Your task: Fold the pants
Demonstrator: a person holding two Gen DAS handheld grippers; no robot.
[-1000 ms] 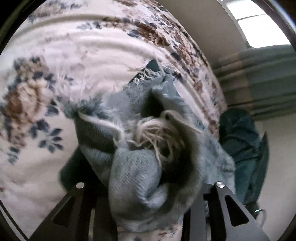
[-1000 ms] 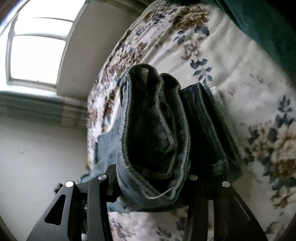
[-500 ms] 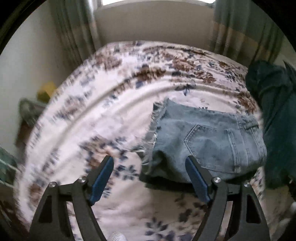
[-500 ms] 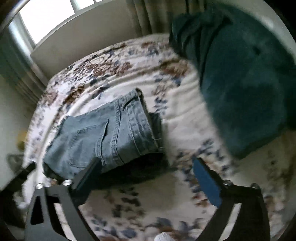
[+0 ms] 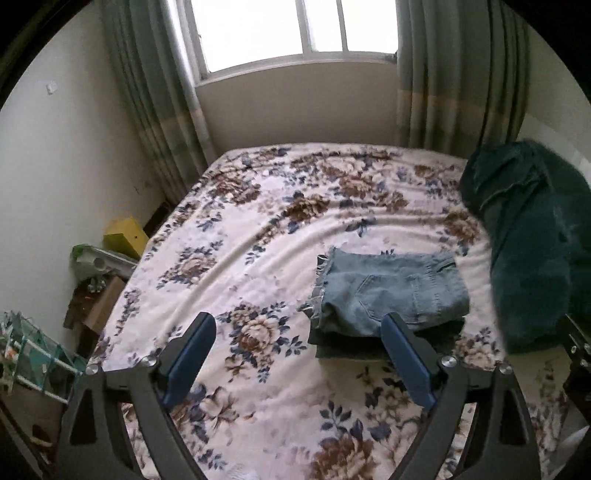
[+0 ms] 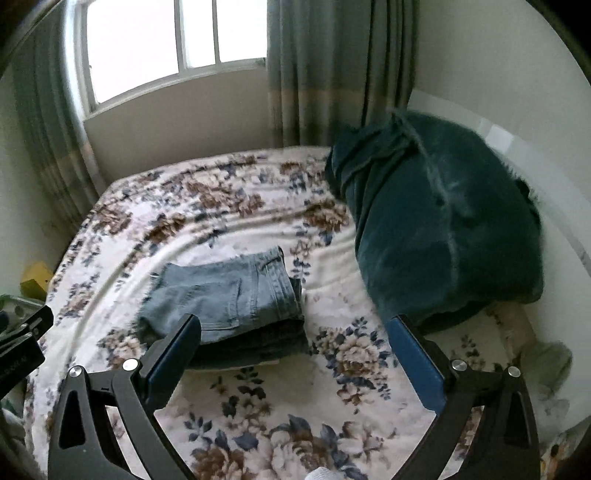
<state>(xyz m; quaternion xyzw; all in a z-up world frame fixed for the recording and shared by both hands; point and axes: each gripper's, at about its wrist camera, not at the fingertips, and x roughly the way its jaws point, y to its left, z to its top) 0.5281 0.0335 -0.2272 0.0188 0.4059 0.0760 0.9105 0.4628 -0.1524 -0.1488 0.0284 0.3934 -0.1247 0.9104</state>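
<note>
At the bottom of the left wrist view the left tool (image 5: 298, 345) stands spread wide, its blue-padded fingers (image 5: 188, 354) holding nothing above the floral bedspread (image 5: 236, 258). The right tool (image 6: 293, 347) at the bottom of its own view is likewise released and empty. Just beyond the tools, the folded pants (image 5: 388, 291) lie flat on the bed, right of centre in the left view and left of centre in the right view, back pocket facing up and frayed hem toward the left. A dark teal blanket (image 6: 439, 221) is heaped at the right edge. Farther off, curtains (image 5: 454, 77) flank a bright window (image 5: 295, 29) at the top.
</note>
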